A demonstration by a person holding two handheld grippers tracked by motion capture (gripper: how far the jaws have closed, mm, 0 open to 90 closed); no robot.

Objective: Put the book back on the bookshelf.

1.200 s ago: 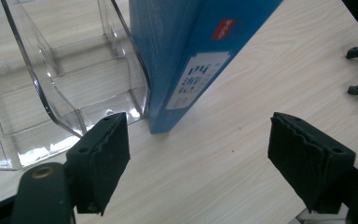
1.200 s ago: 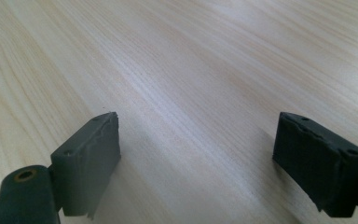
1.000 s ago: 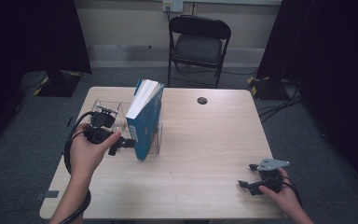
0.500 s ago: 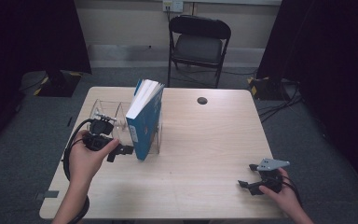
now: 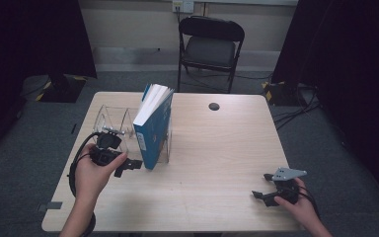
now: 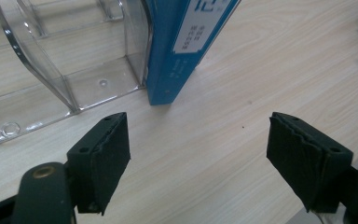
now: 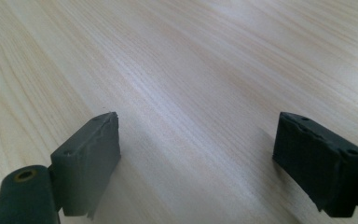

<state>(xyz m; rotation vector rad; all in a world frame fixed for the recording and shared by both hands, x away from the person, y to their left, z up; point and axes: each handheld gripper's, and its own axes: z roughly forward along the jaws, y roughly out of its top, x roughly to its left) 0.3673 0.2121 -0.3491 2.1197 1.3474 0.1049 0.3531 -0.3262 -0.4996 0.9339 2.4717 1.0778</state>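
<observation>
1. The left gripper [image 5: 133,165] is open and holds nothing, near the table's [image 5: 217,148] left edge.
2. The blue book [image 5: 153,127] stands just beside it, in the clear rack's [image 5: 109,118] right slot; the other slots hold nothing.
3. The right gripper [image 5: 260,186] is open too, by the near right corner.

Your left hand [image 5: 93,173] grips left gripper [image 5: 134,164] just beside blue book [image 5: 153,129], jaws spread wide, nothing between pads [image 6: 103,158], tips aimed at book's lower spine edge. Your right hand [image 5: 296,203] holds right gripper [image 5: 261,193] well apart from book, low over tabletop, jaws open, pads [image 7: 91,161] empty.
</observation>
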